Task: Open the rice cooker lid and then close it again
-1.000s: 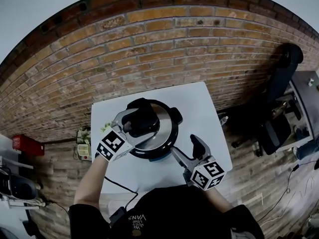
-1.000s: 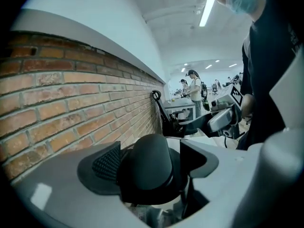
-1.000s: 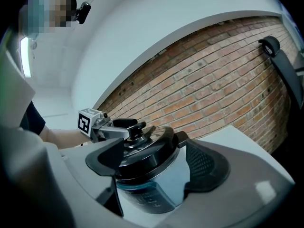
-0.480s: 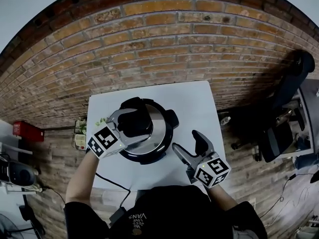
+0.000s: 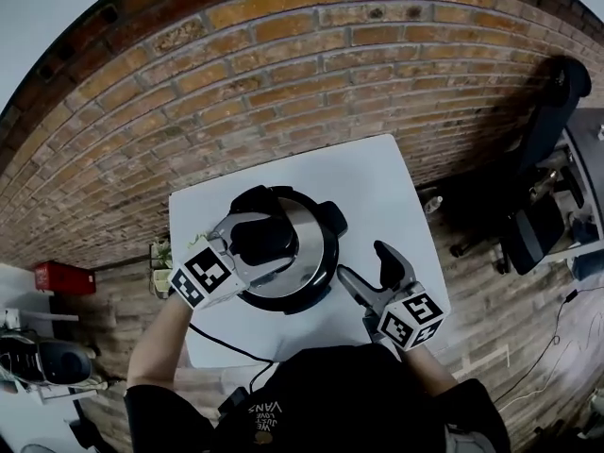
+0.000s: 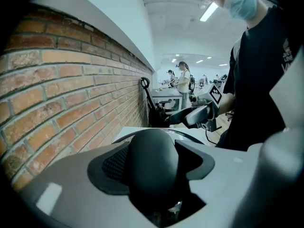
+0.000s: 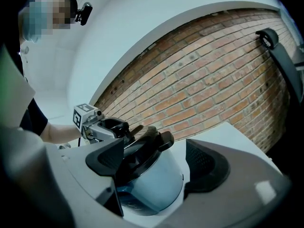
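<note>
Head view, looking steeply down. The rice cooker (image 5: pixel 300 270) stands upright on a white counter (image 5: pixel 377 187), left of the counter's middle and closer to its left edge than to its right. Its lid (image 5: pixel 307 243) lies on the round body; whether it is latched cannot be told. The body's axis is vertical, and 1 black lug (image 5: pixel 332 220) juts from the rim toward the far right.

The counter's far edge meets a brick wall (image 5: pixel 283 74). Bare counter lies beyond the cooker and to its right, with a narrower strip along the near edge, where a black cable (image 5: pixel 226 347) drops off. A black chair (image 5: pixel 547 121) stands on the floor well to the right.

Left gripper (image 5: pixel 255 243): its fingers (image 5: pixel 226 226) are clamped on the black lid handle (image 5: pixel 272 226). In the left gripper view the domed handle (image 6: pixel 152 151) fills the gap of the gripper (image 6: pixel 154 167), touching both pads.

Right gripper (image 5: pixel 368 270): it hovers over the near right of the counter, just beside the cooker and apart from it. In the right gripper view the gripper (image 7: pixel 154 163) has its fingers (image 7: pixel 107 156) spread wide and holding nothing, and the cooker (image 7: pixel 152 186) and lid (image 7: pixel 142 148) show beyond them.
</note>
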Tool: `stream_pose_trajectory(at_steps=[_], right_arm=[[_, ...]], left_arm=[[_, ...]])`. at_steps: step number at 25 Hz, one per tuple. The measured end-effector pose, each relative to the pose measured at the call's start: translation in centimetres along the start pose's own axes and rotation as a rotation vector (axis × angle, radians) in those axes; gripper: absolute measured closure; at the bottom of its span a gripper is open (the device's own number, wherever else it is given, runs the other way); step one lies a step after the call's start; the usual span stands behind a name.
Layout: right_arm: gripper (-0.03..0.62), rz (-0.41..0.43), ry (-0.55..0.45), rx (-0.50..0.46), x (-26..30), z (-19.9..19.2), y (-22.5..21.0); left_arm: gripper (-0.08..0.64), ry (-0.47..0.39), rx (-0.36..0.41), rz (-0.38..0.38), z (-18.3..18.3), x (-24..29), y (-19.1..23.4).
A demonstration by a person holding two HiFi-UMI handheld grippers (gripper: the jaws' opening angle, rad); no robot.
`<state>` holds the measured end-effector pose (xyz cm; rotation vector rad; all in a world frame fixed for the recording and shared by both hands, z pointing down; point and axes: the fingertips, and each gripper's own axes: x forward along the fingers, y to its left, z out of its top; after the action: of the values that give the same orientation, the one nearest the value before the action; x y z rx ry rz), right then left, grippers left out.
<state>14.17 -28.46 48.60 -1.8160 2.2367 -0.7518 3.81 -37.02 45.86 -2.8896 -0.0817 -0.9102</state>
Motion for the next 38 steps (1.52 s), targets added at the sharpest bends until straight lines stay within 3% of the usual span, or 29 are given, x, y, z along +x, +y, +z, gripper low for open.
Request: stream_pose_trajectory(at_steps=[7,22,38], right_arm=[[0.193,-0.129,-0.057,0.026,-1.5,-1.2,1.6],[0.193,-0.312,-0.137,0.034,-4.7,-4.0,5.0],[0.194,-0.413,-0.24,0.054,-7.1,-6.1,10.3]], left_arm=[[0.261,-0.005,0.05,-0.059,0.0,-0.2,-0.2],[0.262,-0.065,0.306,-0.402,0.4,-0.4,-2.2],[0.275,-0.07,0.288,-0.348,0.2,-0.1,-1.7]])
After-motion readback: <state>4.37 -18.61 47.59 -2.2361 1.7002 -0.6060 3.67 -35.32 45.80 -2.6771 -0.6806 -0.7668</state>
